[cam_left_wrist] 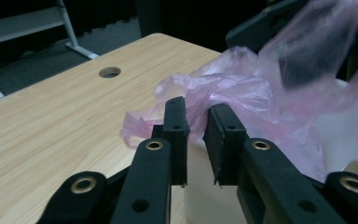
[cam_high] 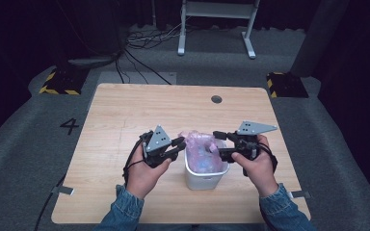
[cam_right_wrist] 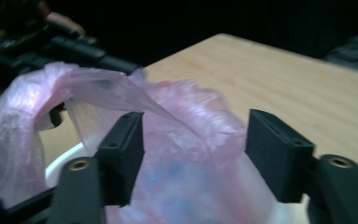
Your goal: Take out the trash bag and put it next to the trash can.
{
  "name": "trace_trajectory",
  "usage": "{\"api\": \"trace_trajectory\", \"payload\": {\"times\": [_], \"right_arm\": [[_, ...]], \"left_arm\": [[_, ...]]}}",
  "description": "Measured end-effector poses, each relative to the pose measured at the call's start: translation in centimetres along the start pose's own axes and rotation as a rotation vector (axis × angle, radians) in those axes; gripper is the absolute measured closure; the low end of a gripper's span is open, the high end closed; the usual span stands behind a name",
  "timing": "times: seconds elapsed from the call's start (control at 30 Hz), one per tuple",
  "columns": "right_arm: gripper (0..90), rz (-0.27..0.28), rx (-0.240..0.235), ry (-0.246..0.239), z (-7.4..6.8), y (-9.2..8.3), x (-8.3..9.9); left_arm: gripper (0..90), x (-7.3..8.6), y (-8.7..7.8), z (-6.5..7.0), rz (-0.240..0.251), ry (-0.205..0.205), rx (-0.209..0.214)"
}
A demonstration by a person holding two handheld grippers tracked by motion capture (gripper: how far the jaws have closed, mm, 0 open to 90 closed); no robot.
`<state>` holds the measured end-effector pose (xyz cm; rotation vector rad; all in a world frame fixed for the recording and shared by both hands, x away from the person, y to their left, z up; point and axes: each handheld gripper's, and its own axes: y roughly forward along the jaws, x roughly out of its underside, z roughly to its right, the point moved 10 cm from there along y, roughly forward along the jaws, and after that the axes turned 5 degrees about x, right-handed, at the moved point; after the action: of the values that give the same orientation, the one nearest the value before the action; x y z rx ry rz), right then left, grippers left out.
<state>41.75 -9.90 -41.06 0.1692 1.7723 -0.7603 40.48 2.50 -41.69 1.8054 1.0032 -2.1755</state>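
A white bin (cam_high: 204,180) stands on the wooden table (cam_high: 125,110) near its front edge, lined with a thin pink plastic bag (cam_high: 200,147). My left gripper (cam_high: 179,144) is at the bin's left rim. In the left gripper view its jaws (cam_left_wrist: 197,112) stand nearly together, pinching a bunched fold of the bag (cam_left_wrist: 242,93) above the bin's wall (cam_left_wrist: 349,126). My right gripper (cam_high: 220,144) is at the bin's right rim. In the right gripper view it (cam_right_wrist: 196,135) is open wide, astride the loose bag (cam_right_wrist: 186,112), which stretches up toward the other gripper.
A round cable hole (cam_high: 216,99) lies in the table's far side. The bin's rim (cam_right_wrist: 60,168) shows below the bag. Beyond the table are a white frame stand (cam_high: 217,29), floor cables and two yellow-black striped blocks (cam_high: 58,82).
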Motion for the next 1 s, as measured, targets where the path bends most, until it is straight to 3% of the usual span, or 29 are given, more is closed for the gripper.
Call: {"api": "trace_trajectory", "payload": {"times": [0.13, 0.23, 0.4, 0.47, 0.57, 0.63, 0.7, 0.9, 1.0], "right_arm": [[29.5, -0.064, -0.039, -0.023, -1.6, 0.7, 0.2], [26.6, -0.112, -0.016, -0.080, -1.9, 1.4, 0.5], [26.8, -0.165, 0.004, -0.133, -2.6, 2.3, 1.0], [32.6, -0.184, 0.013, -0.146, -2.7, 2.6, 1.1], [53.4, -0.219, 0.014, -0.168, -2.8, 2.8, 1.4], [71.0, -0.250, -0.014, -0.179, -3.0, 2.8, 1.8], [82.2, -0.266, -0.023, -0.182, -3.0, 2.7, 2.0], [86.9, -0.220, -0.032, -0.151, -2.6, 2.2, 1.6], [87.2, -0.193, -0.026, -0.148, -2.6, 1.9, 1.2]], "left_arm": [[81.6, -0.4, 0.9, 0.5, -0.006, -0.020, 0.032], [82.5, -0.6, 1.4, 1.1, -0.008, -0.014, 0.050], [83.5, -0.8, 2.0, 2.2, -0.012, -0.009, 0.086], [83.7, -0.8, 2.2, 2.6, -0.014, -0.003, 0.094], [83.1, -0.7, 2.2, 2.9, -0.014, 0.008, 0.098], [81.7, -0.6, 2.0, 2.8, -0.009, 0.003, 0.094], [78.1, -0.6, 1.6, 2.7, 0.008, -0.002, 0.085], [52.4, -0.3, 0.1, 2.2, 0.056, -0.007, 0.039], [48.5, 0.1, -0.6, 2.2, 0.061, -0.004, 0.041]]}}
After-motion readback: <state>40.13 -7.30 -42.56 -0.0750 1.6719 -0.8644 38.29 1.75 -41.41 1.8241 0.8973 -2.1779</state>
